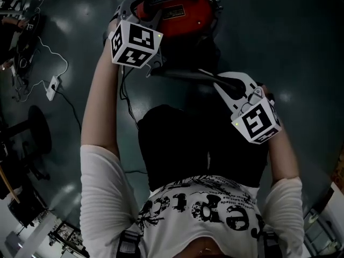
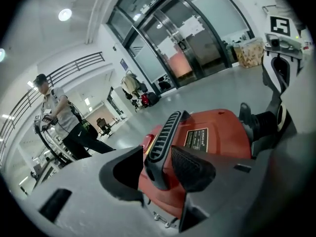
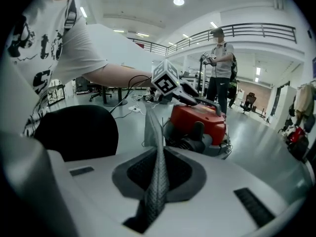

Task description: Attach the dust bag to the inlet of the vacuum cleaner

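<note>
Grey glossy floor (image 1: 80, 15); red vacuum cleaner (image 1: 177, 9) on it; glass doors (image 2: 192, 33) behind.

- Floor (image 1: 80, 15): dark grey, glossy, with lamp reflections.
- Power strip (image 1: 52, 88): white, lying on the floor at left. A white cable (image 1: 52, 51) runs from it in loops toward the far side.
- Round black object (image 1: 38, 129): on the floor at left, nearer than the power strip; kind unclear.
- Bystander (image 2: 57, 117): stands far left in a cap, grey shirt and dark trousers, hands on a metal frame (image 2: 47, 142).
- Railing (image 2: 74, 68): on the upper level, above the bystander.
- Glass doors (image 2: 192, 38): far wall, dark frames.
- Ceiling lamp (image 2: 64, 15): round, lit.
- Boxes (image 2: 249, 52): far right, at the foot of the glass.
- Office chair (image 2: 103, 126): far, just right of the bystander.
</note>
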A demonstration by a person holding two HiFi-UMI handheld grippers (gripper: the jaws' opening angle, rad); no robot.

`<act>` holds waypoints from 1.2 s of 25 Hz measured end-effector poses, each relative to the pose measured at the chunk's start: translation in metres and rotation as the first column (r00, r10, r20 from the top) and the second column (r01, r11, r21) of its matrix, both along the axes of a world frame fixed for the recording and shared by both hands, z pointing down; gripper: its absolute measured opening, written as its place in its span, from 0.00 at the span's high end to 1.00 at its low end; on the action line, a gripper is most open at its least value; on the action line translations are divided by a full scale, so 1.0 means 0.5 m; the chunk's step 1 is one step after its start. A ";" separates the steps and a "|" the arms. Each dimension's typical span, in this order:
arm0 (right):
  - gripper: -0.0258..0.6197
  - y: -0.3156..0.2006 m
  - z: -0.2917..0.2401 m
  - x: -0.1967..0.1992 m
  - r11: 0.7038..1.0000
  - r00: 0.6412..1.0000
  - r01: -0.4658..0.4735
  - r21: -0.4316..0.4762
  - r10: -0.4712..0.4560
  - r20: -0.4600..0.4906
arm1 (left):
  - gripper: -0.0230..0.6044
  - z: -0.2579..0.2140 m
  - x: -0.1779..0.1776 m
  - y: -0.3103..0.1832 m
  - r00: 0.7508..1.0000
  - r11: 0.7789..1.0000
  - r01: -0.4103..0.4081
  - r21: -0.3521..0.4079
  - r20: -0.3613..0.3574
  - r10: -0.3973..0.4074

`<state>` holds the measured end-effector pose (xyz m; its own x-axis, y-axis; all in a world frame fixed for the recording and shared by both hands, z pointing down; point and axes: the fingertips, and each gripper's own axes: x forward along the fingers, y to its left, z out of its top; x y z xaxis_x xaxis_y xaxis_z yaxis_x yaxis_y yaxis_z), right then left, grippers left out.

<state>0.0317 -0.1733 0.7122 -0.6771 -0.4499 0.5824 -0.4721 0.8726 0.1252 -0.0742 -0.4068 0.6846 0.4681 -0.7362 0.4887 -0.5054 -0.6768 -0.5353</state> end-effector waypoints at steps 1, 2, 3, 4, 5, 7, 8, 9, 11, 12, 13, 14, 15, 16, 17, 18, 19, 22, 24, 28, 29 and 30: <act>0.92 -0.001 0.002 0.001 1.000 1.000 0.003 -0.001 -0.003 0.002 | 0.70 0.001 0.007 -0.008 1.000 1.000 -0.013 0.006 0.014 0.013; 0.92 -0.002 0.006 0.003 1.000 1.000 0.004 -0.002 -0.004 0.003 | 0.70 0.002 0.016 -0.016 0.999 0.999 -0.028 0.018 0.033 0.027; 0.92 -0.002 0.011 0.006 1.000 1.000 0.003 -0.005 -0.003 0.002 | 0.70 0.003 0.024 -0.022 0.997 0.998 -0.046 0.035 0.058 0.044; 0.92 0.000 0.018 0.010 1.000 1.000 0.001 -0.007 -0.001 -0.006 | 0.70 0.004 0.032 -0.027 0.994 0.996 -0.071 0.058 0.085 0.066; 0.92 0.002 0.027 0.014 1.000 1.000 -0.001 -0.008 0.001 -0.019 | 0.70 0.006 0.038 -0.028 0.990 0.992 -0.099 0.080 0.109 0.090; 0.92 0.004 0.043 0.019 1.000 0.999 0.001 -0.006 -0.001 -0.050 | 0.74 0.010 0.044 -0.027 0.984 0.985 -0.143 0.097 0.123 0.131; 0.92 0.002 0.050 0.020 1.000 0.998 0.002 -0.002 -0.002 -0.064 | 0.74 0.011 0.045 -0.026 0.982 0.983 -0.158 0.096 0.117 0.146; 0.92 -0.002 0.057 0.022 1.000 0.997 0.001 0.003 0.000 -0.074 | 0.74 0.011 0.045 -0.026 0.981 0.981 -0.169 0.095 0.112 0.159; 0.92 -0.011 0.067 0.025 1.000 0.997 -0.007 0.008 0.008 -0.081 | 0.74 0.010 0.046 -0.026 0.979 0.978 -0.184 0.095 0.107 0.173; 0.92 -0.015 0.070 0.027 1.000 0.997 -0.012 0.007 0.012 -0.079 | 0.74 0.010 0.046 -0.026 0.978 0.978 -0.187 0.097 0.108 0.176; 0.92 -0.020 0.072 0.029 1.000 0.997 -0.016 0.007 0.017 -0.077 | 0.75 0.011 0.047 -0.026 0.978 0.977 -0.189 0.097 0.110 0.179; 0.92 -0.025 0.074 0.032 1.000 0.997 -0.021 0.008 0.021 -0.075 | 0.75 0.012 0.047 -0.026 0.977 0.977 -0.191 0.097 0.112 0.180; 0.92 -0.031 0.076 0.034 1.000 0.997 -0.023 0.009 0.023 -0.074 | 0.75 0.013 0.047 -0.026 0.977 0.977 -0.193 0.095 0.113 0.182; 0.92 -0.035 0.078 0.036 1.000 0.997 -0.022 0.009 0.022 -0.075 | 0.75 0.013 0.047 -0.026 0.976 0.976 -0.195 0.092 0.114 0.184; 0.92 -0.038 0.079 0.038 1.000 0.997 -0.017 0.010 0.018 -0.078 | 0.75 0.014 0.047 -0.026 0.976 0.976 -0.197 0.088 0.114 0.186; 0.92 -0.040 0.078 0.039 1.000 0.997 -0.010 0.011 0.010 -0.083 | 0.75 0.012 0.047 -0.025 0.976 0.977 -0.198 0.084 0.111 0.188; 0.92 -0.042 0.076 0.040 1.000 0.996 0.000 0.012 0.002 -0.090 | 0.75 0.010 0.048 -0.023 0.976 0.977 -0.198 0.083 0.104 0.189; 0.92 -0.053 0.071 0.042 0.999 0.990 0.033 0.027 -0.029 -0.138 | 0.75 0.005 0.047 -0.022 0.980 0.978 -0.189 0.083 0.079 0.183; 0.91 -0.062 0.075 0.042 0.998 0.984 0.048 0.040 -0.040 -0.176 | 0.75 0.007 0.046 -0.023 0.982 0.980 -0.186 0.075 0.058 0.182; 0.90 -0.067 0.076 0.042 0.997 0.978 0.034 0.069 -0.019 -0.208 | 0.74 0.007 0.050 -0.019 0.982 0.980 -0.191 0.060 0.007 0.191; 0.90 -0.068 0.076 0.041 0.997 0.978 0.022 0.076 -0.005 -0.210 | 0.75 0.006 0.050 -0.019 0.982 0.980 -0.191 0.058 0.008 0.191; 0.90 -0.068 0.076 0.041 0.996 0.977 0.009 0.085 0.009 -0.213 | 0.74 0.006 0.049 -0.019 0.981 0.980 -0.192 0.054 0.015 0.191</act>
<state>0.0521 -0.2075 0.7501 -0.5416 -0.5037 0.6730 -0.4266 0.8545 0.2963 -0.0497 -0.4163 0.6876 0.5987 -0.6593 0.4548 -0.3640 -0.7297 -0.5788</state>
